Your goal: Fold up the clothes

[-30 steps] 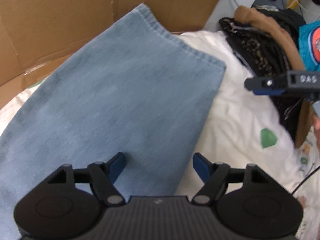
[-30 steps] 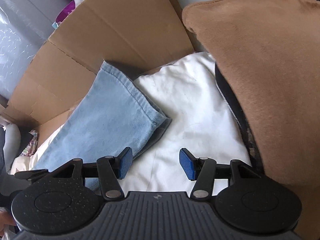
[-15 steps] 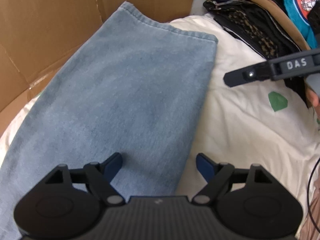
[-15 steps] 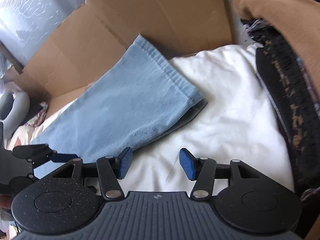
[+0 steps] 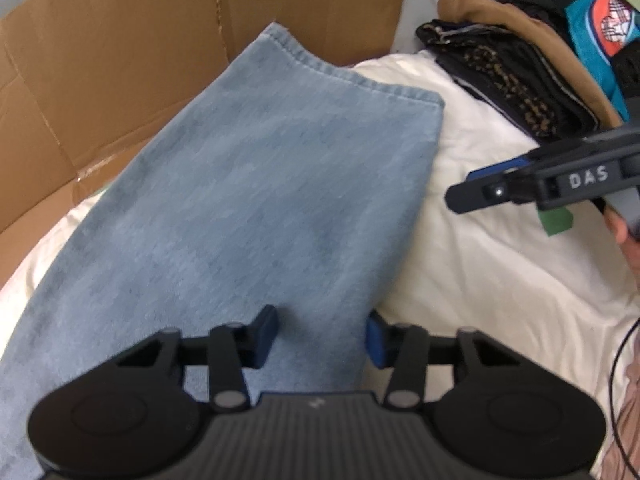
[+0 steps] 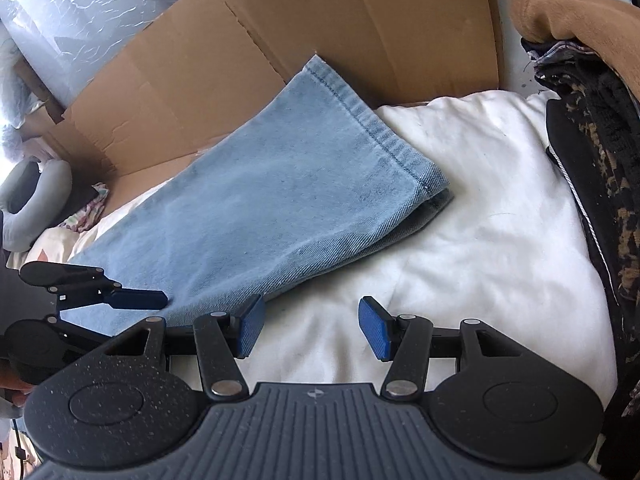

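From my left wrist, the jeans (image 5: 256, 208) lie flat and doubled over on the white bedding (image 5: 492, 280), hem end up against the cardboard (image 5: 120, 60), which leaves the long side edge exposed toward me as the place to take hold for the next fold. My left gripper (image 5: 322, 334) points steeply down at that near stretch of denim; its jaws are closing with the fabric's side edge between them, though I judge the pads are not pressing it yet, so it holds nothing. My right gripper (image 5: 532, 188) reaches in from the right above the bedding, apart from the jeans, side-on so its jaws cannot be read from here. Behind it sits a stack of folded clothes (image 5: 516, 76), brown on top of dark patterned pieces, kept clear of the work area. From my right wrist, the jeans (image 6: 280, 208) show two layers at the hem corner, the under one peeking out, so a tidy fold will need both caught together. My right gripper (image 6: 310, 326) tilts down over bare bedding (image 6: 480, 248) just beside the denim's edge, jaws apart and empty, its left pad nearly at the fabric. My left gripper (image 6: 132, 300) comes in low from the left, one finger lying on the jeans.
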{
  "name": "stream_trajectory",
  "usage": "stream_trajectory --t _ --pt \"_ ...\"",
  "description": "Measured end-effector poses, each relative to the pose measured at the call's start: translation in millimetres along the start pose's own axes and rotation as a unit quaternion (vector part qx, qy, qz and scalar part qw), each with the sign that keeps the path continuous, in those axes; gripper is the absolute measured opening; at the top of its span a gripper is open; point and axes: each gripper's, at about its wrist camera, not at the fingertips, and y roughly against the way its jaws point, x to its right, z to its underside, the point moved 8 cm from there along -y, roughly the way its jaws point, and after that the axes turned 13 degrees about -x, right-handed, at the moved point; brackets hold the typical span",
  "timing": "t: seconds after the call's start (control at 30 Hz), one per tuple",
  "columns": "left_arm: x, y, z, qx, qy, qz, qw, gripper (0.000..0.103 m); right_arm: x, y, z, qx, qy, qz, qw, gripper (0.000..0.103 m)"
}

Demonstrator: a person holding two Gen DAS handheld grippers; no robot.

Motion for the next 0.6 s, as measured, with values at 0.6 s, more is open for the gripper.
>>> stream_trajectory --t 0.6 --pt "3.8 34.5 -7.8 0.052 -0.002 0.016 0.9985 0.009 -14.2 -7.9 -9.0 0.014 0.021 0.012 1.0 0.059"
